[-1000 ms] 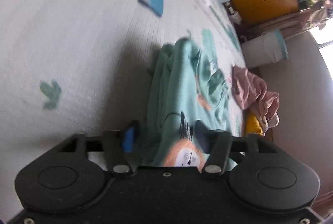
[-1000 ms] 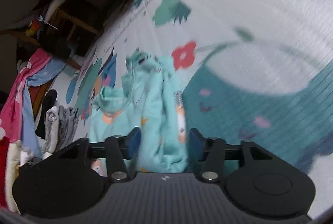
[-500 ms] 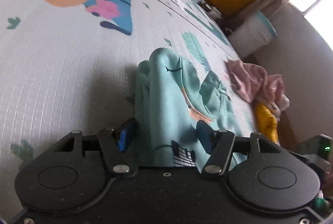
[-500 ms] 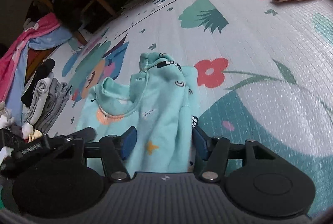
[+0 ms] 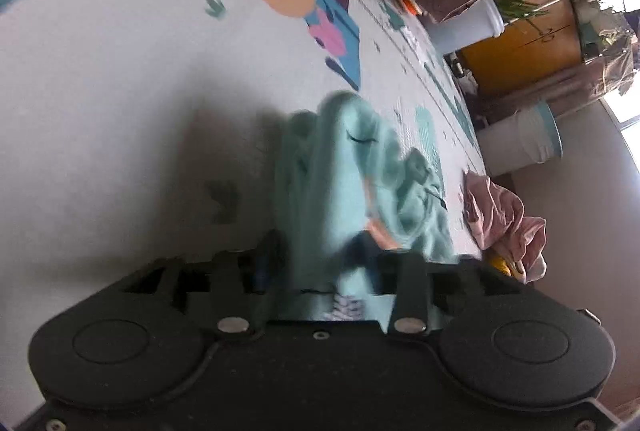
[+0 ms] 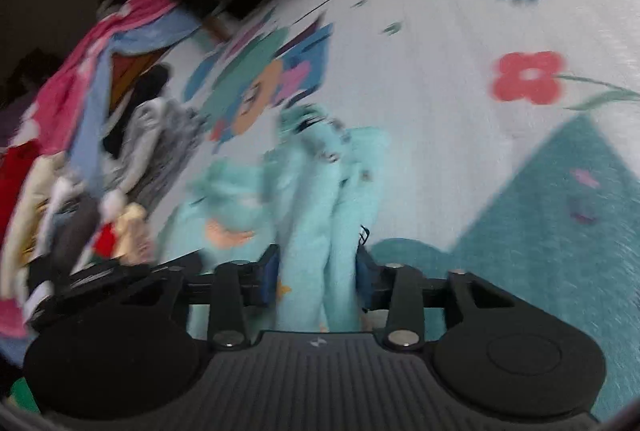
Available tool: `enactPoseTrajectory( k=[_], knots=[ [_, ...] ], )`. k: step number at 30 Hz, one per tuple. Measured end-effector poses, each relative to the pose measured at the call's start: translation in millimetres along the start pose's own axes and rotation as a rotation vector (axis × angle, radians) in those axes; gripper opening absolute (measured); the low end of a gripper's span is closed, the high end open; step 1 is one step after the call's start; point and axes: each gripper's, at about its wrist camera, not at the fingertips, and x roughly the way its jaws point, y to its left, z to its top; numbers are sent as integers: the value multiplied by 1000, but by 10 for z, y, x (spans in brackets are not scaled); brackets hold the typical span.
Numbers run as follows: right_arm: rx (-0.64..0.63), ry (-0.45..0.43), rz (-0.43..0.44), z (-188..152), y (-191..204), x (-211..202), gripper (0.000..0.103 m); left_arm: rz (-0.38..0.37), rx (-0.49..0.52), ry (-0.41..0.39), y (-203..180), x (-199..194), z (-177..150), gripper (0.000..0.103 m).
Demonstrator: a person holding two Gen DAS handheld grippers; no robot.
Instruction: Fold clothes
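Both claws are clamped on the mint-green garment: the left claw pinches a bunched edge of the top, and the right claw grips another gathered part of it. Held at two points, the cloth is lifted off the patterned play mat, presumably to be spread for folding. A pink heap lies nearby; other clothes are piled beside the mat.

Both wrist cameras look low and close along their tongs, sharing the mint garment.
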Motion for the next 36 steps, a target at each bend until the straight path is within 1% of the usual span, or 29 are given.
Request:
enactPoseTrajectory(
  k=[1, 3, 4, 8, 9, 10, 11, 12, 14, 16, 18, 20, 24, 26, 29, 32, 36],
  knots=[
    [22, -24, -19, -27, -14, -38, 57, 4, 6, -7, 17, -31, 10, 61],
    [59, -40, -28, -67, -34, -67, 59, 8, 24, -18, 38, -74, 31, 62],
    [56, -39, -27, -79, -24, -55, 60, 4, 42, -15, 23, -61, 42, 62],
    [44, -38, -14, -73, 6, 21, 59, -24, 93, 1, -57, 97, 51, 62],
    [41, -36, -13, -72, 16, 38, 58, -27, 100, -4, -67, 122, 37, 61],
    [38, -30, -13, -75, 34, 49, 54, -31, 95, -4, -69, 133, 21, 60],
    [41, -17, -7, -89, 45, 60, 42, -38, 77, 1, -60, 128, 3, 54],
    [41, -5, -3, -112, 49, 67, 42, -44, 59, 7, -53, 131, -39, 42],
    [35, 0, -4, -154, 70, 73, 42, -47, 25, 12, -45, 146, -155, 41],
    [66, -12, 4, -177, 35, 71, 40, -36, 0, -6, -45, 135, -189, 39],
    [80, -10, 14, -177, 30, 81, 38, -45, -29, -4, -30, 133, -197, 32],
    [79, 4, 23, -139, 51, 93, 34, -59, -64, 4, -8, 128, -193, 29],
    [36, 23, 59, 22, 172, 52, 33, -71, -130, -6, -32, 12, -191, 27],
    [18, 23, 88, 124, 275, 23, 33, -88, -160, -38, -77, -113, -202, 27],
    [-15, 34, 135, 236, 470, 30, 33, -110, -202, -111, -108, -360, -203, 27],
    [-65, 61, 179, 294, 700, 90, 33, -118, -245, -178, -50, -636, -203, 27],
    [-117, 110, 230, 301, 958, 265, 33, -112, -285, -234, 105, -893, -221, 27]
  ],
)
